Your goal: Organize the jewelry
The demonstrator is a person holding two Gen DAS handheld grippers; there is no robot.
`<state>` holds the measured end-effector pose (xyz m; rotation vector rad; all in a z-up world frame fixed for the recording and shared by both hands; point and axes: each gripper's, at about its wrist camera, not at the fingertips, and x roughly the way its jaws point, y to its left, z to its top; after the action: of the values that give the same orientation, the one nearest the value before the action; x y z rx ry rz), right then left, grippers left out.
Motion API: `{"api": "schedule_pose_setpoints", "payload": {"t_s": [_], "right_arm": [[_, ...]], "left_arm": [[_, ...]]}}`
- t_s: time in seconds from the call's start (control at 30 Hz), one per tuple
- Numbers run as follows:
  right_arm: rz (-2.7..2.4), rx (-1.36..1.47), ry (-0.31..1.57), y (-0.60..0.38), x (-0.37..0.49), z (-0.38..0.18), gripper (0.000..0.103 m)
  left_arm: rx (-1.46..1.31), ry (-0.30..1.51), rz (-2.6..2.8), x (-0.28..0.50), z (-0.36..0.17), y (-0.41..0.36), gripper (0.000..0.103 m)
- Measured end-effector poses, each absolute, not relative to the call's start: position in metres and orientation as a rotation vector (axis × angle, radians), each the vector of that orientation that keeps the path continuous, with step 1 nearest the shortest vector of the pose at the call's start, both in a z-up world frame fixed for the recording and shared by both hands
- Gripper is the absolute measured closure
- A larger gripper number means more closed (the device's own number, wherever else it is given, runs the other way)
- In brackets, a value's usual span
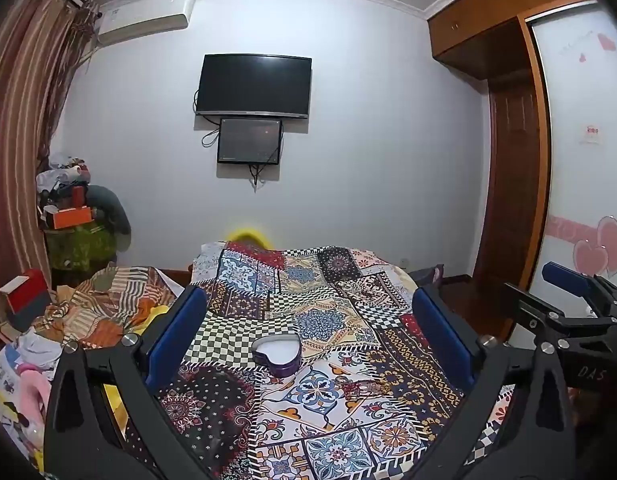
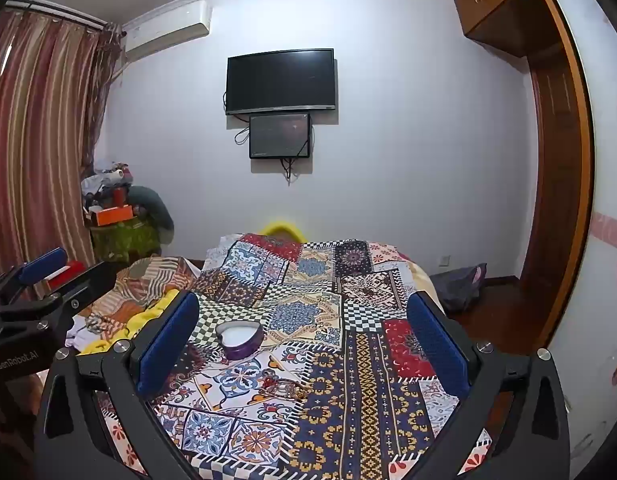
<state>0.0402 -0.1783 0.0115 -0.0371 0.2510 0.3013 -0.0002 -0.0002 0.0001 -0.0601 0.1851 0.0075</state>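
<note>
Not started: heart-shaped box (image 1: 276, 354) open and empty, jewelry (image 2: 282, 386) loose on patchwork cloth (image 2: 372, 380); left gripper (image 1: 308, 336) and right gripper (image 2: 304, 340) spread wide, unladen.

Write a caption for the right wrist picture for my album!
Open right gripper above patchwork bedspread, purple heart-shaped tin and tangled jewelry ahead.

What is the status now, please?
Left gripper and right gripper open, empty. Heart-shaped box open on bedspread; jewelry beside it. Nothing blocking.
</note>
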Motion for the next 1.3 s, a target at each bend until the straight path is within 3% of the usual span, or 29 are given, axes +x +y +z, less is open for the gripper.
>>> {"api": "schedule_pose_setpoints", "payload": {"t_s": [1.3], "right_arm": [[0.310,-0.021,0.265,-0.177,0.045,0.004,0.000]], "left_arm": [[-0.091,0.233,0.031,0.008,-0.006,0.009,0.000]]}}
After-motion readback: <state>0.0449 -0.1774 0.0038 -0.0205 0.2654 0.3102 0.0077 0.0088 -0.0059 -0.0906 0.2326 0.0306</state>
